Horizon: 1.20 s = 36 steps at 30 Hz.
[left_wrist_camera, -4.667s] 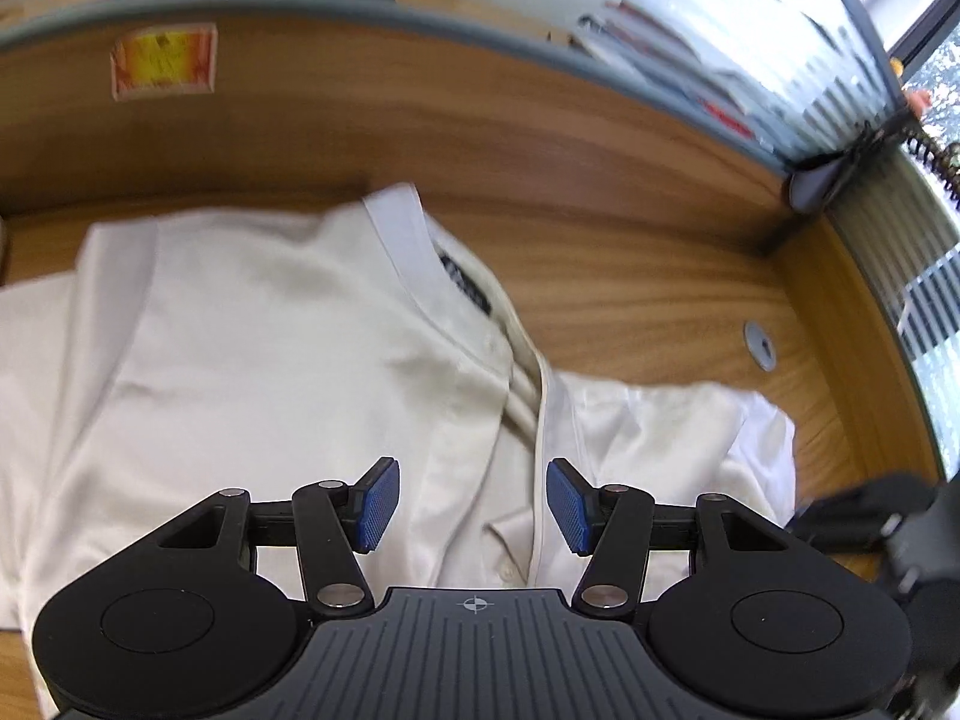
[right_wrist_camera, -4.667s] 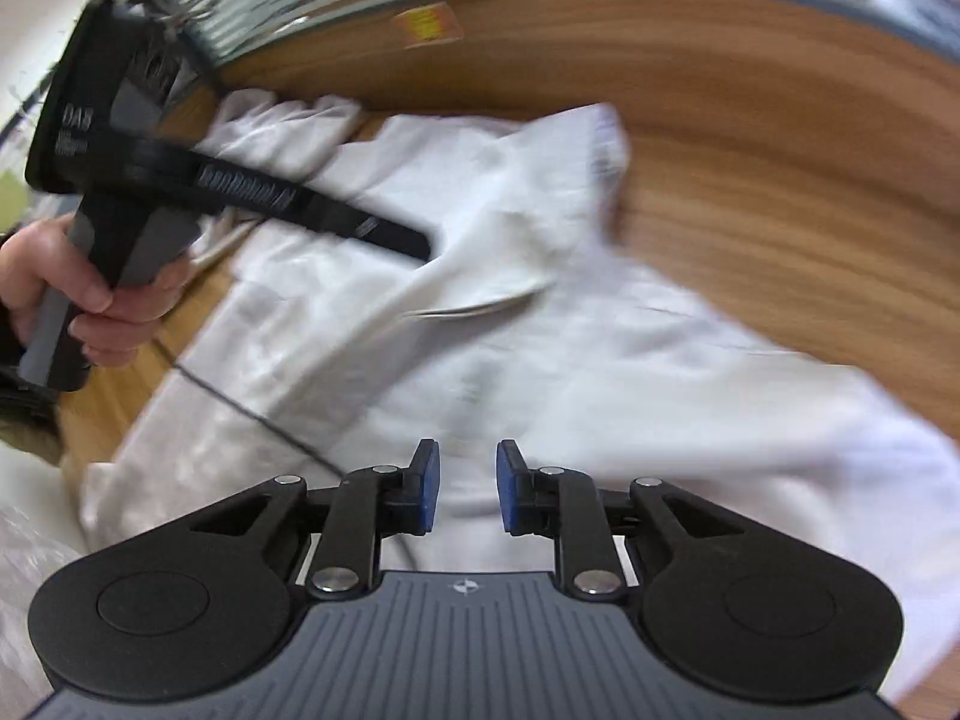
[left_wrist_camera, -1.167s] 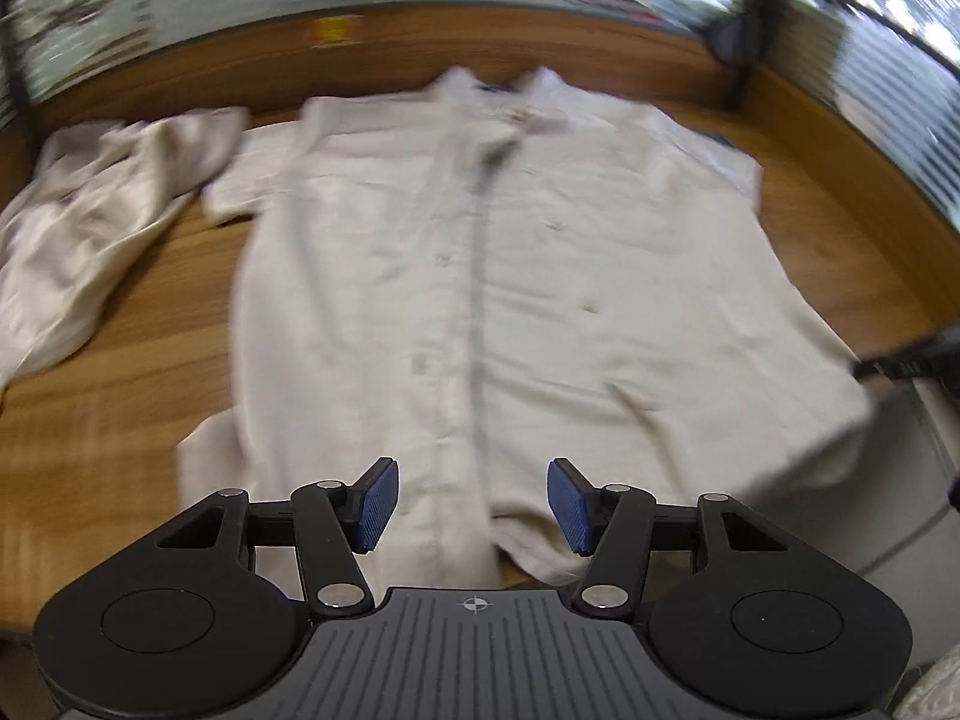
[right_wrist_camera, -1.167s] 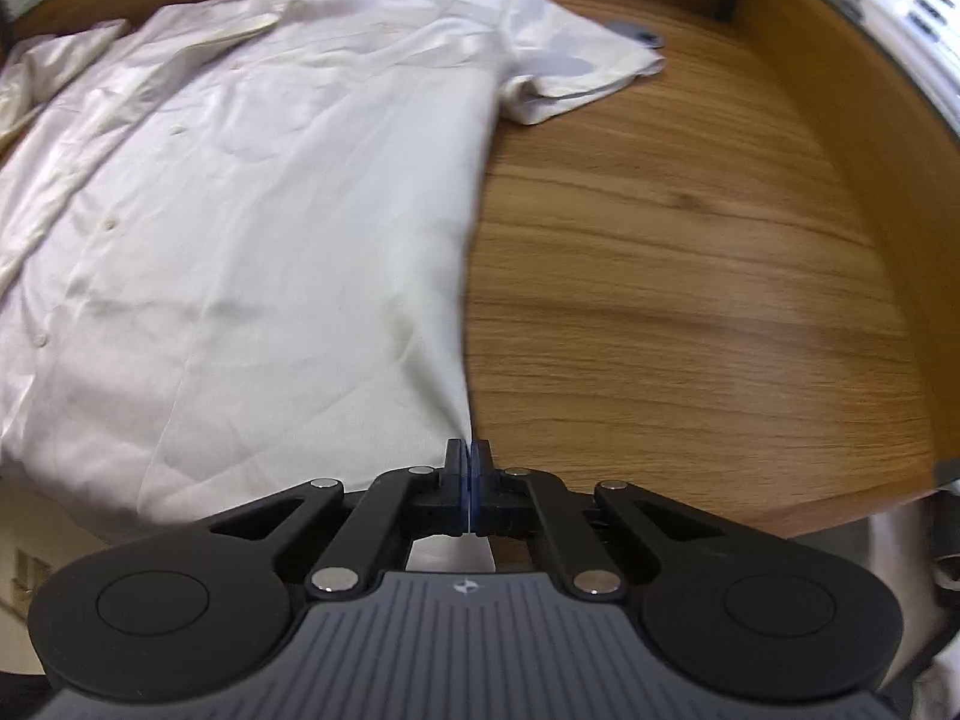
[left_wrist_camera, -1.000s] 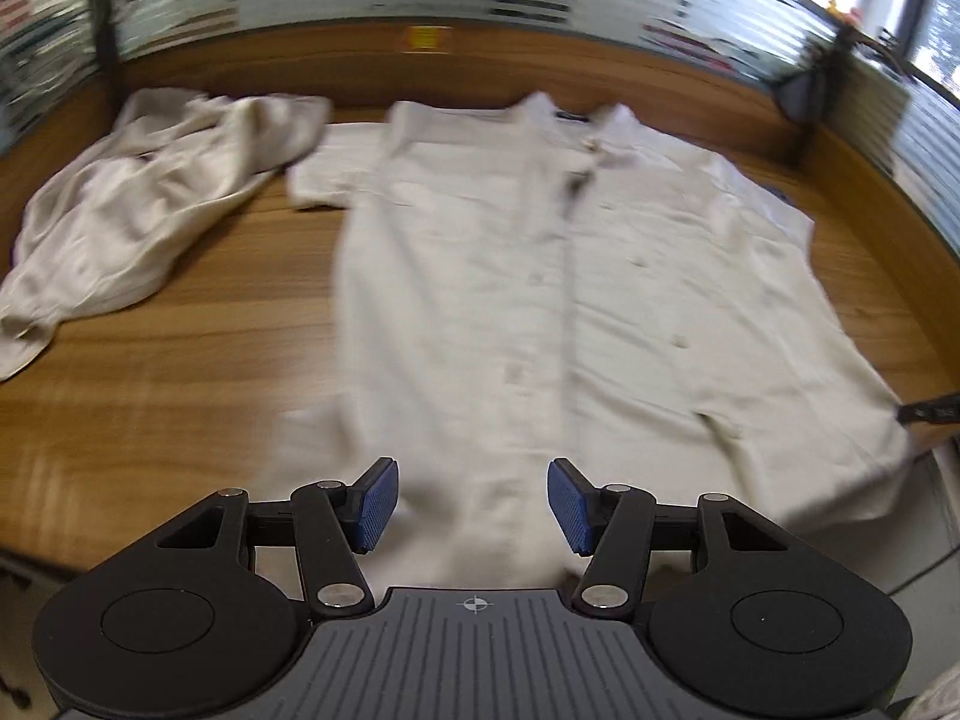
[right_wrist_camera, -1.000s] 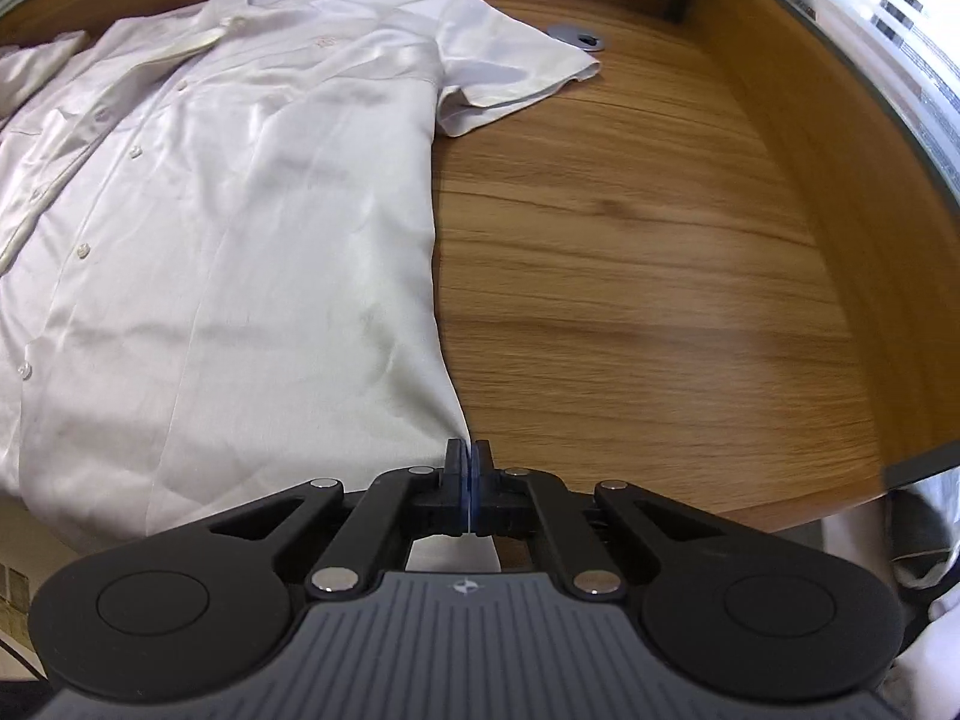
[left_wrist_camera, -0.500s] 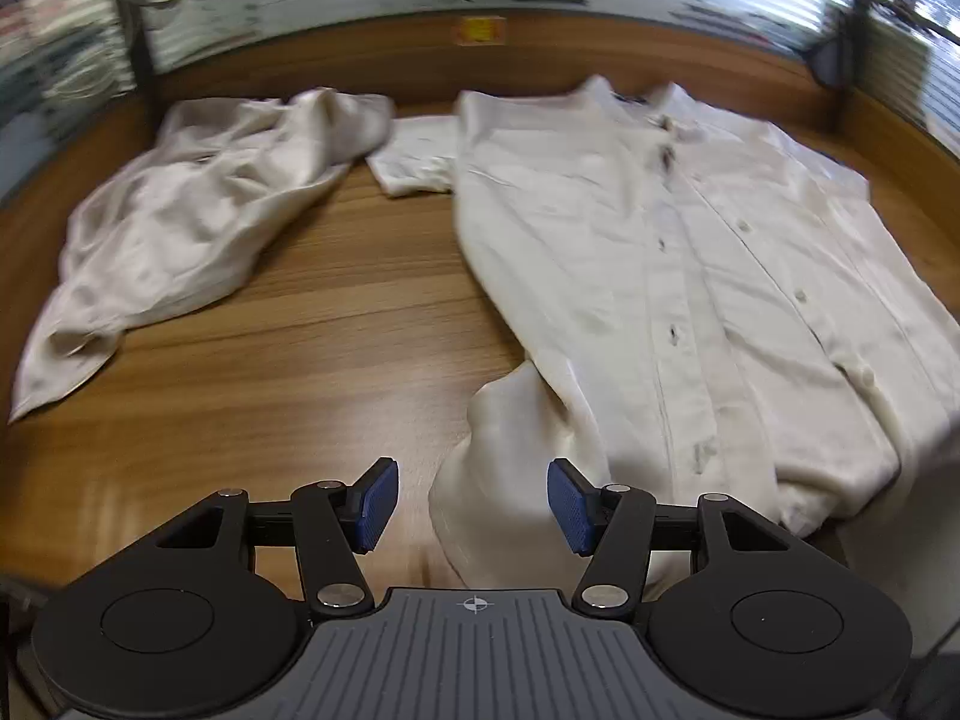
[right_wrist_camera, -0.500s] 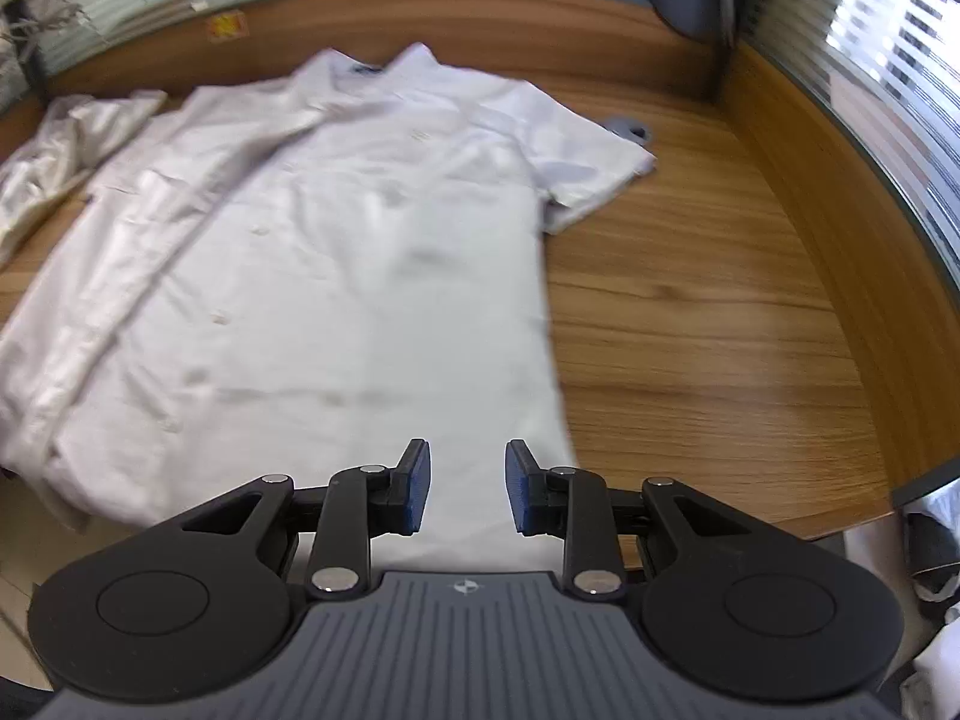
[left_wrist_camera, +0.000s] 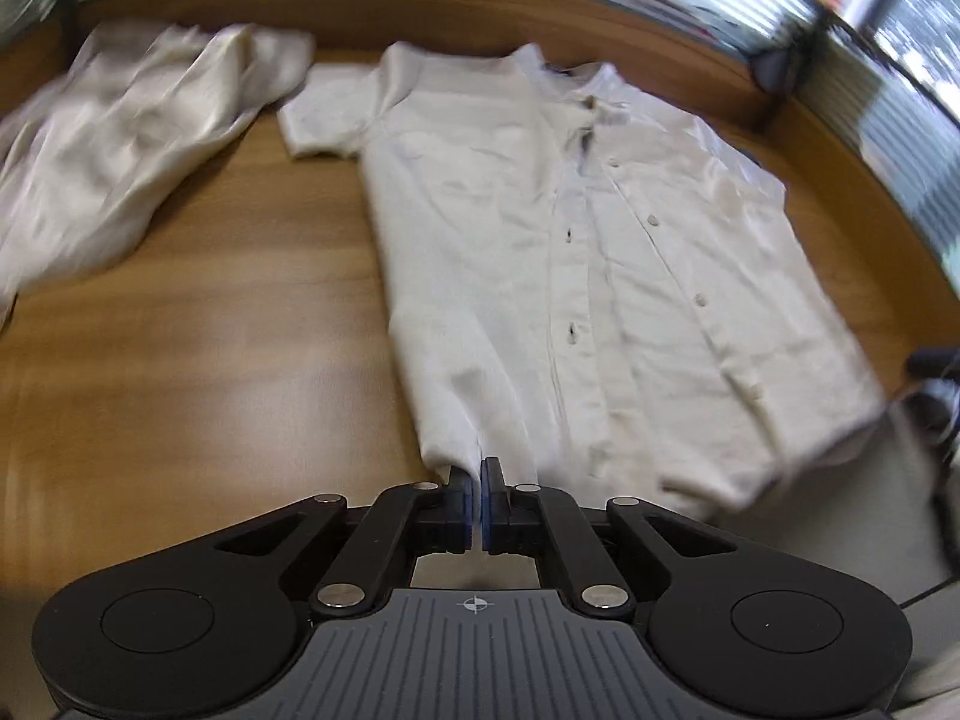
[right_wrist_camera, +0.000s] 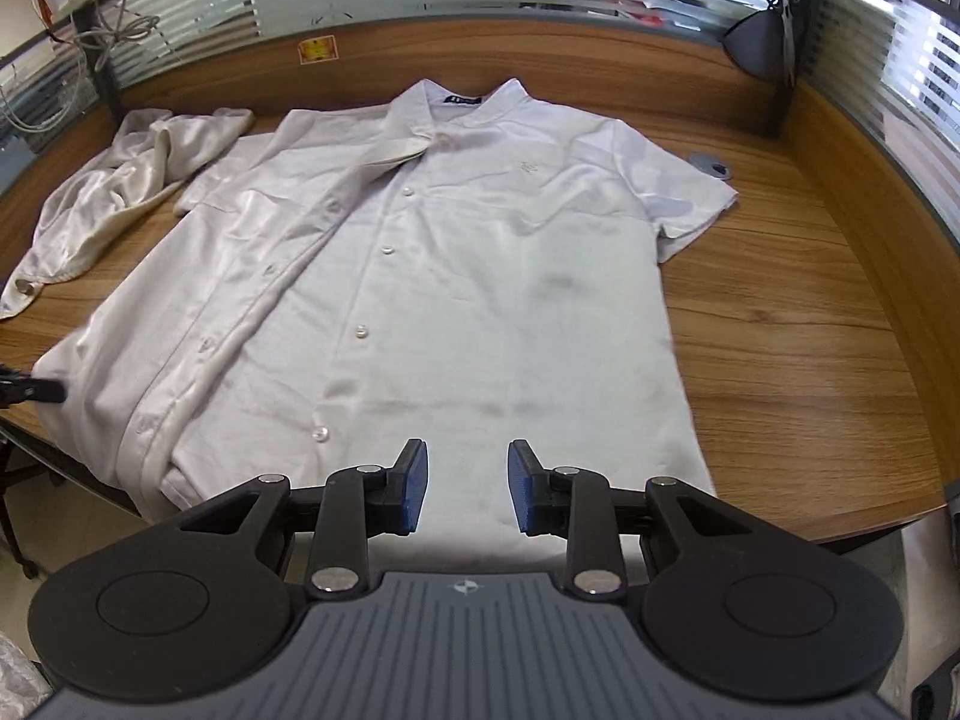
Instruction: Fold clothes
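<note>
A white short-sleeved button shirt [right_wrist_camera: 480, 276] lies face up on the wooden desk [right_wrist_camera: 798, 360], collar to the back, hem hanging over the front edge. In the left wrist view the shirt [left_wrist_camera: 600, 276] runs away from my left gripper [left_wrist_camera: 477, 501], which is shut on its lower left hem corner. My right gripper [right_wrist_camera: 467, 489] is open and empty, just above the hem at the shirt's lower middle. The tip of the left gripper [right_wrist_camera: 36, 390] shows at the far left of the right wrist view.
A crumpled cream garment [right_wrist_camera: 126, 180] lies at the back left; it also shows in the left wrist view [left_wrist_camera: 120, 138]. A grey round grommet [right_wrist_camera: 711, 165] sits by the right sleeve. Wooden partition walls [right_wrist_camera: 600, 60] with glass ring the desk. A black lamp head [right_wrist_camera: 756, 42] is at the back right corner.
My left gripper has closed on the shirt's lower left hem corner and pulled it straight. My right gripper let go of the right hem earlier and has opened wider, over the lower middle.
</note>
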### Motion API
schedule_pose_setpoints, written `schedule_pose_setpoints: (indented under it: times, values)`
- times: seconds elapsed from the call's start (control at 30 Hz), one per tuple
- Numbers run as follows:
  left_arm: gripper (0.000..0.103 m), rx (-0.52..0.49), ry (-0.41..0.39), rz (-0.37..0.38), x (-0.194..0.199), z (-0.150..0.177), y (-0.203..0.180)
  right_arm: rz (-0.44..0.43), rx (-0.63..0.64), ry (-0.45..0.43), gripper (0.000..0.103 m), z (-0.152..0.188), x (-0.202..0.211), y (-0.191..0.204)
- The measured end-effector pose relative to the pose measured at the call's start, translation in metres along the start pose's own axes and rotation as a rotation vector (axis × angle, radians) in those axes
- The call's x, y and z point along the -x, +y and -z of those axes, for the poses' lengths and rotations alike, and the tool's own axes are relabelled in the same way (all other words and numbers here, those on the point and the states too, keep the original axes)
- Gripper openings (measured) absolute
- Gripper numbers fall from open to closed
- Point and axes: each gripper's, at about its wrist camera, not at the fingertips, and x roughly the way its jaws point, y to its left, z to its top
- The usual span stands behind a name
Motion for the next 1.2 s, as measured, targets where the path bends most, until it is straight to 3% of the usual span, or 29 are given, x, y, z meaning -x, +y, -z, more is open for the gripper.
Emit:
schedule_pose_setpoints:
  times: [0.07, 0.17, 0.23, 0.3, 0.4, 0.6, 0.83, 1.07, 1.2]
  values:
    - [0.003, 0.100, 0.043, 0.047, 0.013, 0.003, 0.005, -0.014, -0.002, 0.000, 0.033, 0.000, -0.005, 0.003]
    - [0.004, 0.233, 0.117, 0.037, 0.016, 0.013, 0.016, -0.044, 0.010, 0.004, 0.033, -0.002, -0.015, 0.015]
    - [0.006, 0.242, 0.128, -0.054, 0.013, 0.023, 0.019, -0.068, 0.027, 0.007, 0.033, -0.005, -0.022, 0.024]
    - [0.011, 0.204, 0.111, -0.124, 0.014, 0.033, 0.017, -0.090, 0.046, 0.008, 0.033, -0.010, -0.029, 0.033]
    - [0.029, 0.164, 0.038, -0.132, 0.024, 0.045, 0.008, -0.117, 0.074, 0.009, 0.034, -0.020, -0.037, 0.045]
    - [0.044, 0.053, -0.088, -0.152, 0.033, 0.056, -0.028, -0.147, 0.125, 0.025, 0.037, -0.059, -0.057, 0.054]
    - [0.044, 0.072, -0.103, -0.272, 0.002, 0.066, -0.056, -0.193, 0.118, 0.050, 0.039, -0.129, -0.103, 0.041]
    - [0.044, 0.163, -0.143, -0.255, -0.033, 0.086, -0.071, -0.212, 0.212, 0.087, 0.039, -0.184, -0.142, 0.038]
    - [0.043, 0.147, -0.166, -0.219, -0.047, 0.089, -0.069, -0.208, 0.257, 0.097, 0.042, -0.198, -0.148, 0.040]
